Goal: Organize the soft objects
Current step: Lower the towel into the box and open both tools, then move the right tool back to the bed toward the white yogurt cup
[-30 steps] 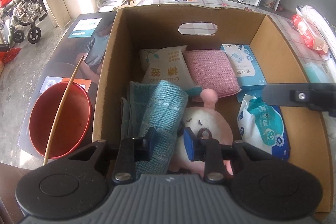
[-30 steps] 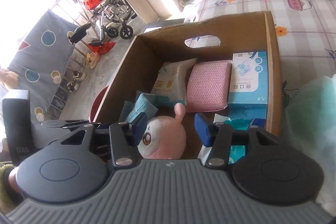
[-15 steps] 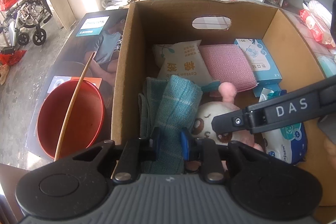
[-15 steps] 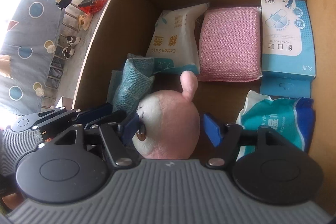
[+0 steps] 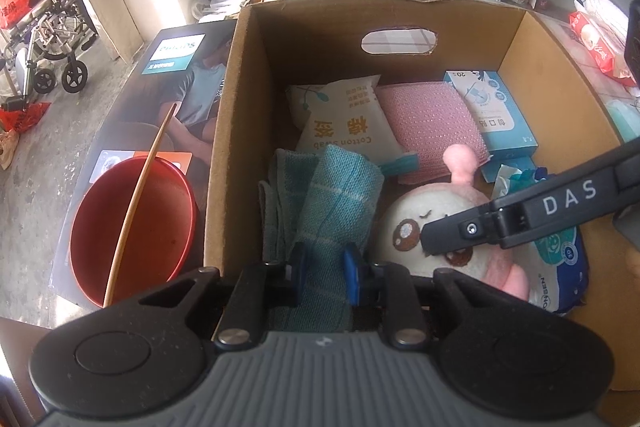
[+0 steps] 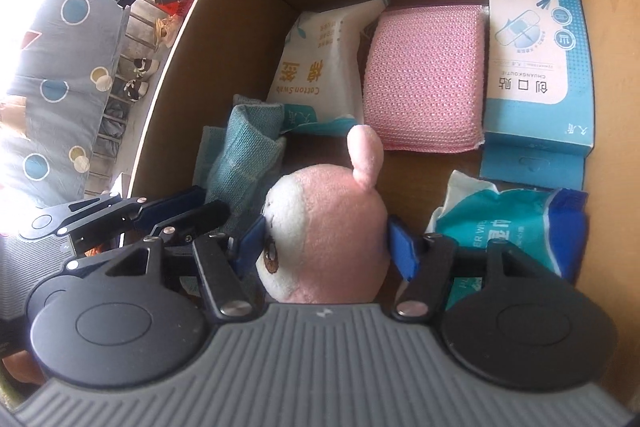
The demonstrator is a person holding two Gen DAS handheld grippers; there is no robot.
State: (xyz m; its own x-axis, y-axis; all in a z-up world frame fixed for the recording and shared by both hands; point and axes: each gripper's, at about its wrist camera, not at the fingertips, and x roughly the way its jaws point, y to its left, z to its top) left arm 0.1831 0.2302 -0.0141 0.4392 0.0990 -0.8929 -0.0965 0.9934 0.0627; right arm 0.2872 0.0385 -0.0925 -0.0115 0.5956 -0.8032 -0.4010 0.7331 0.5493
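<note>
Lower half of the pink plush toy (image 6: pixel 332 227) lost behind the right hand-held gripper (image 6: pixel 326 247) body in the right wrist view; face partly covered by a black arm marked DAS in the left wrist view. Near end of the teal towel (image 5: pixel 336 203) hidden under the left hand-held gripper (image 5: pixel 324 267). Wet wipes pack (image 6: pixel 516 223) partly blocked by a finger link, small print unreadable. Red basin (image 5: pixel 132 227) near rim cut off by the gripper body. Cardboard box (image 5: pixel 236 131) near wall out of sight. Small print on the plaster box (image 6: pixel 536 67) illegible.
</note>
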